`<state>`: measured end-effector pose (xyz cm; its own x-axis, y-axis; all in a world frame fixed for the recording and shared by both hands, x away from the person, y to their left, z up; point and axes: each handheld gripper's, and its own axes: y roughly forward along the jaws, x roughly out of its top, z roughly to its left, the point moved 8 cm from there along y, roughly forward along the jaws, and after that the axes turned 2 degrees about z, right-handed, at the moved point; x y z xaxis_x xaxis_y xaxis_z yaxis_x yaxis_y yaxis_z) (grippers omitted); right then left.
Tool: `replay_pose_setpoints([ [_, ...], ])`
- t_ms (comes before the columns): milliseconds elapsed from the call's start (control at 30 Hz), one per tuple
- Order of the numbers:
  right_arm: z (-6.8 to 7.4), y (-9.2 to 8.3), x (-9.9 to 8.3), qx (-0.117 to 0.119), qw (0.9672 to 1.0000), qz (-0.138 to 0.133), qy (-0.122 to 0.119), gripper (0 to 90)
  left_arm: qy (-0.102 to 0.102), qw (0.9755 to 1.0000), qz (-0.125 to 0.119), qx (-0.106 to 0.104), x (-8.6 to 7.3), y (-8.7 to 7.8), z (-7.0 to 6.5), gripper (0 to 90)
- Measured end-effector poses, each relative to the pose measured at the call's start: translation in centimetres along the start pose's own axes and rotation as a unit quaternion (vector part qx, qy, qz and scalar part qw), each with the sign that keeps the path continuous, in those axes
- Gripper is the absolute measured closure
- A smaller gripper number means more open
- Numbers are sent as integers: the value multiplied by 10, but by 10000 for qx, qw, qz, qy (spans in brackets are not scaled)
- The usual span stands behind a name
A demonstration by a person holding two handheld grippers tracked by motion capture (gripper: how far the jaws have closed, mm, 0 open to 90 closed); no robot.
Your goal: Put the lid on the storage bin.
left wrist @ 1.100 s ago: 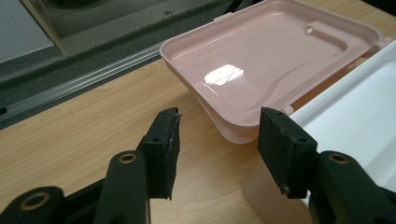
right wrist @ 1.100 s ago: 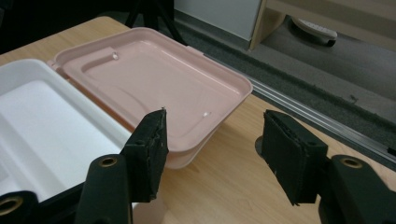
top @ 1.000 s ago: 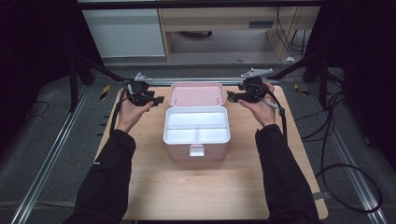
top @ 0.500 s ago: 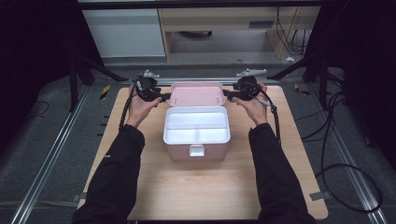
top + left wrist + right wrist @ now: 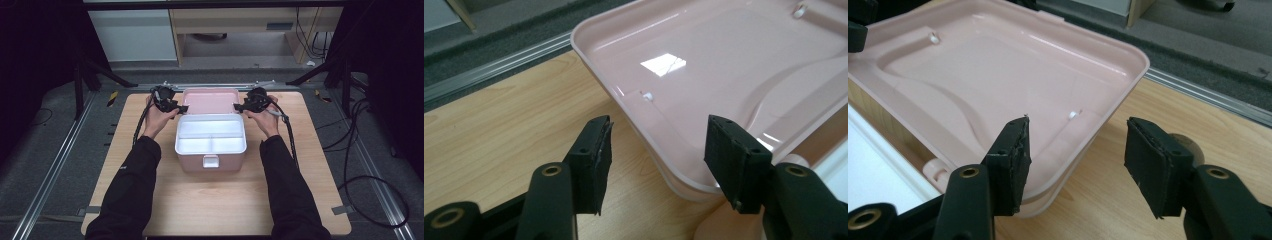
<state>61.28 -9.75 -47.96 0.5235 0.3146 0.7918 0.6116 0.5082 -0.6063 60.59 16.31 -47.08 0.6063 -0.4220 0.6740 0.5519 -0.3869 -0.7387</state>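
A pink box (image 5: 210,162) stands mid-table with a white divided tray (image 5: 210,136) in its top. Its pink lid (image 5: 210,100) lies open, tipped back behind it. My left gripper (image 5: 181,108) is at the lid's left edge, and its jaws have just been opening a little. In the left gripper view the left gripper (image 5: 659,161) is open, with the lid's rim (image 5: 624,102) running between the pads untouched. My right gripper (image 5: 239,107) is at the lid's right edge. The right gripper (image 5: 1075,165) is open too, astride the lid's rim (image 5: 1128,80).
The wooden table (image 5: 215,205) ends in a metal rail (image 5: 150,86) just behind the lid. Cables (image 5: 287,130) trail from both grippers along the forearms. Cabinets (image 5: 135,35) stand beyond the table, and dark floor lies on both sides.
Both hands have come inward and down from beside the box to the lid's two side edges. The box and lid have not moved.
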Motion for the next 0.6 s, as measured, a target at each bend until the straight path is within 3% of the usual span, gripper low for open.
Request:
replay_pose_setpoints([
  [600,3,23,-6,300,9985,4,457,449,-200,9996,-124,-125,1,19,0,447],
])
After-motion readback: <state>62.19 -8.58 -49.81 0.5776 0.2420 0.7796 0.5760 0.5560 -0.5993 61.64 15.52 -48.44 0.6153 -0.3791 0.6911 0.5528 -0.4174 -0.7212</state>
